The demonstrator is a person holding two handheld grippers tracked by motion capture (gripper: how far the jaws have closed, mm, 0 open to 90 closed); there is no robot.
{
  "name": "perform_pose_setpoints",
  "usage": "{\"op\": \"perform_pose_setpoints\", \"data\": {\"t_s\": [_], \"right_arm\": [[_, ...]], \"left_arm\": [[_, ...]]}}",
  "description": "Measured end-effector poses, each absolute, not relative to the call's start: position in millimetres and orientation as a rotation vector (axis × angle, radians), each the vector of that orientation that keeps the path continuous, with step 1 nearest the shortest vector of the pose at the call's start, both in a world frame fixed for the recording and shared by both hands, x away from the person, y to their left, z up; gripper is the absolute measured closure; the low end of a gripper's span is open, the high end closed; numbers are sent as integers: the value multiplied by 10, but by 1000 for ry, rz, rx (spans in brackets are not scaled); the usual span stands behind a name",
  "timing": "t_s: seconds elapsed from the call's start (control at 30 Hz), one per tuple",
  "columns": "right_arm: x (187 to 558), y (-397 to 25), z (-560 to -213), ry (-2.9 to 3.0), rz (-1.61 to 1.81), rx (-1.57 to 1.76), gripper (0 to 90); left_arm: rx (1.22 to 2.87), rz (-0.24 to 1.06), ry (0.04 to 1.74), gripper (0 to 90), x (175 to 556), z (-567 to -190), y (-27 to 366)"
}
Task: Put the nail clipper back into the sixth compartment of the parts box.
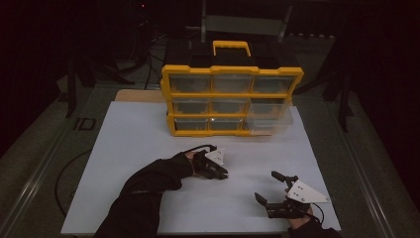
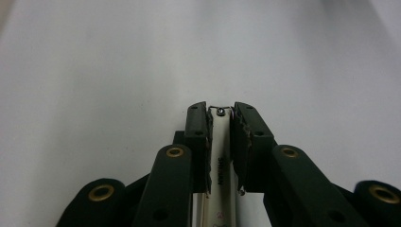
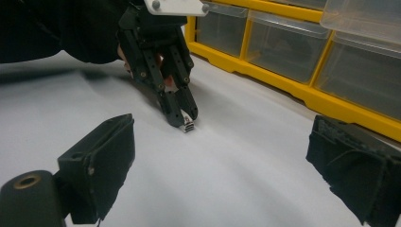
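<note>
On the white board (image 1: 148,148), near its middle, the left gripper (image 1: 221,173) points down with its tips at the surface and its jaws clenched on a small flat white piece (image 2: 221,156). From the left gripper view that piece stands on edge between the pads (image 2: 204,137), with faint print along its side and a thin metal clip (image 2: 220,109) at its far end, just past the fingertips. From the right gripper view the same left gripper (image 3: 185,120) shows with a small ridged metal end (image 3: 189,126) at its tips, touching or just above the board; which one I cannot tell. A dark sleeve (image 1: 148,188) runs back from it toward the near edge. Well to the right and closer to the near edge, the right gripper (image 1: 267,188) lies low over the board with its jaws spread wide and nothing between them, its padded fingers (image 3: 106,161) far apart. Behind both, at the board's far edge, stands a yellow organiser (image 1: 232,99) with clear drawers; one drawer (image 1: 270,116) at its right side is pulled partly out.
</note>
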State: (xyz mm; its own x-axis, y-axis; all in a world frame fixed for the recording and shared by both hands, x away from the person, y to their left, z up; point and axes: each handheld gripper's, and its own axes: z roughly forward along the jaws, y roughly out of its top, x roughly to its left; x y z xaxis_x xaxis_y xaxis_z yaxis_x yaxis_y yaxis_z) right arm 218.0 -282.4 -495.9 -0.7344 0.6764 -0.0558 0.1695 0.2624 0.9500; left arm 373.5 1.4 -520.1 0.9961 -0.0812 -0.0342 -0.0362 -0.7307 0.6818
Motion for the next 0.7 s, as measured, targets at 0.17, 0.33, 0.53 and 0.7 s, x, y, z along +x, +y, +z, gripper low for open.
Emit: {"op": "perform_pose_setpoints", "data": {"t_s": [0.17, 0.33, 0.53, 0.7], "right_arm": [[2182, -2831, -4958, 2081, 1484, 767, 87], [2177, -2836, -4950, 2072, 1490, 768, 86], [2179, -2833, -4950, 2073, 1487, 765, 86], [2176, -2837, -4944, 2068, 1484, 763, 86]], "left_arm": [[2406, -96, -26, 785, 3736, -5171, 1], [2396, -60, 22, 785, 3751, -5059, 19], [2391, -30, 61, 785, 3746, -4849, 43], [2380, -13, 86, 785, 3724, -4679, 38]]}}
